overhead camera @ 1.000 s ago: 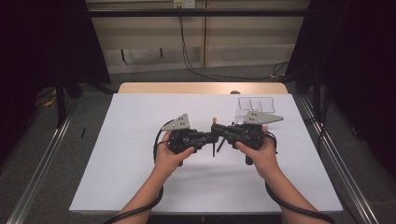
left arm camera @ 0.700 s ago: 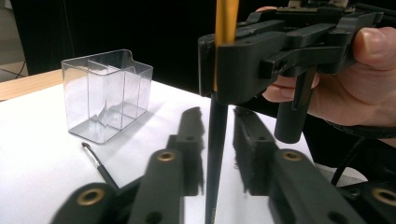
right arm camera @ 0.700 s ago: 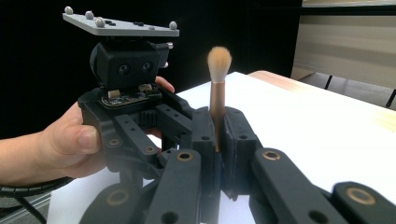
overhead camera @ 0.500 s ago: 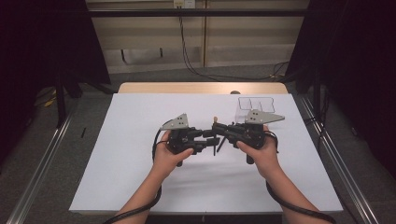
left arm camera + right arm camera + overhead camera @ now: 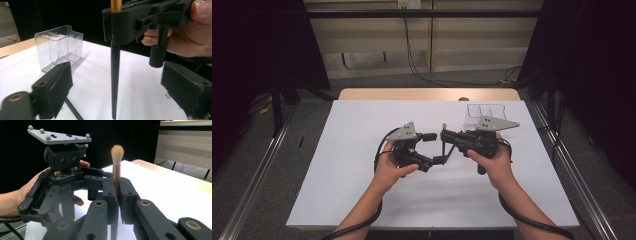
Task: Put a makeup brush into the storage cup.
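White tabletop (image 5: 337, 165) bears one clear box (image 5: 484, 113); right tongs (image 5: 117, 195) clamp one brush (image 5: 117, 170), left tongs (image 5: 117, 95) gape.

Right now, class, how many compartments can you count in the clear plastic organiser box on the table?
3: the clear plastic organiser box at the white table's far right holds three compartments side by side in the high view; more may be hidden.

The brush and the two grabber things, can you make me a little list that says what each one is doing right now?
brush: upright, fluffy tip up, gold band, black handle pointing down at the table
right gripper: fingers shut on the brush
left gripper: fingers open on either side of the brush handle, not touching it
clear box: has dividers, stands on the white table beyond the right gripper
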Demonstrator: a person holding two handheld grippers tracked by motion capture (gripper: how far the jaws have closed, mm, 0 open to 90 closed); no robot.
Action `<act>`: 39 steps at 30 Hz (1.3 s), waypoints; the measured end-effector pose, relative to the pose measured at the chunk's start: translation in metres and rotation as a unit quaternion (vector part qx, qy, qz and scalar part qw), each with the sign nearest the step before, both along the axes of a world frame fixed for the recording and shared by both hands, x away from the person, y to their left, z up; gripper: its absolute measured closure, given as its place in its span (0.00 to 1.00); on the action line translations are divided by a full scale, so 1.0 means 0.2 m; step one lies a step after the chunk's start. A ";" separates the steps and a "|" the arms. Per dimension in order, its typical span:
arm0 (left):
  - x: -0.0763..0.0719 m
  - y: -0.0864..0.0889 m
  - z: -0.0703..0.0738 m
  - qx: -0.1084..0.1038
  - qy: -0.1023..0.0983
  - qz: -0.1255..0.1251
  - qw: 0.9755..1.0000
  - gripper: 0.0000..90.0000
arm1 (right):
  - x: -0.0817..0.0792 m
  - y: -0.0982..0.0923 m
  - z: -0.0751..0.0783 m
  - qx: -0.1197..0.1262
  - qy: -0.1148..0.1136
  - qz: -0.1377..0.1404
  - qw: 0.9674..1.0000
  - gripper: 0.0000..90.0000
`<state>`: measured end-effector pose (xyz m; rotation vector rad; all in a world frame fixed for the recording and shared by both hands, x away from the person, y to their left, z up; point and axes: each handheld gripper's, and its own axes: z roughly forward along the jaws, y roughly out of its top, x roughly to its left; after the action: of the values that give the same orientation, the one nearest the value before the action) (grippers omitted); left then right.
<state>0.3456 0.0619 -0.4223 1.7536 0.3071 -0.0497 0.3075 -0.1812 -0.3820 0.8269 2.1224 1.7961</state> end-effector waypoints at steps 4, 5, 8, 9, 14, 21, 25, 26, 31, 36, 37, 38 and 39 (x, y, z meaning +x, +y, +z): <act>0.00 0.03 -0.01 0.006 -0.004 -0.006 1.000 0.04 | 0.00 0.00 -0.01 -0.002 0.001 0.001 1.000 0.94; 0.00 0.04 -0.01 0.007 -0.006 -0.008 1.000 0.03 | 0.00 0.00 -0.01 -0.002 0.002 0.000 1.000 0.94; 0.00 0.07 -0.01 0.002 -0.009 -0.001 1.000 0.02 | 0.00 0.00 -0.02 -0.001 0.003 0.000 1.000 0.94; 0.00 0.08 0.00 0.002 -0.010 0.002 1.000 0.01 | 0.00 0.00 -0.02 -0.002 0.004 -0.001 1.000 0.94; 0.00 0.15 -0.01 0.006 -0.016 0.014 1.000 0.01 | 0.00 0.00 -0.02 -0.001 0.002 -0.001 1.000 0.94; -0.02 0.23 0.00 0.015 -0.024 0.026 0.999 0.01 | 0.00 0.01 -0.02 -0.002 0.002 0.001 1.000 0.94; -0.04 0.28 0.01 0.008 -0.025 0.034 0.999 0.01 | 0.00 0.02 -0.02 -0.002 0.002 0.003 1.000 0.94; -0.04 0.29 0.01 0.009 -0.027 0.036 0.999 0.01 | 0.00 0.02 -0.03 -0.002 0.003 0.003 1.000 0.94; -0.06 0.34 0.00 0.010 -0.027 0.042 0.999 0.01 | 0.00 0.02 -0.03 -0.001 0.003 0.004 1.000 0.94; -0.07 0.39 -0.01 0.011 -0.027 0.050 0.998 0.01 | 0.00 0.02 -0.02 -0.002 0.000 0.005 1.000 0.94; -0.08 0.40 -0.01 0.009 -0.025 0.052 0.998 0.01 | 0.00 0.02 -0.02 -0.001 0.000 0.005 1.000 0.94; -0.08 0.42 -0.01 0.009 -0.025 0.053 0.998 0.01 | 0.00 0.01 -0.02 -0.001 0.000 0.004 1.000 0.94; -0.08 0.43 -0.01 0.011 -0.026 0.056 0.998 0.01 | 0.00 0.01 -0.02 -0.001 0.001 0.004 1.000 0.94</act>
<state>0.3294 0.1476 -0.4243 1.7537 0.3674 0.0806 0.3073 -0.1786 -0.3856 0.8214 2.1306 1.7969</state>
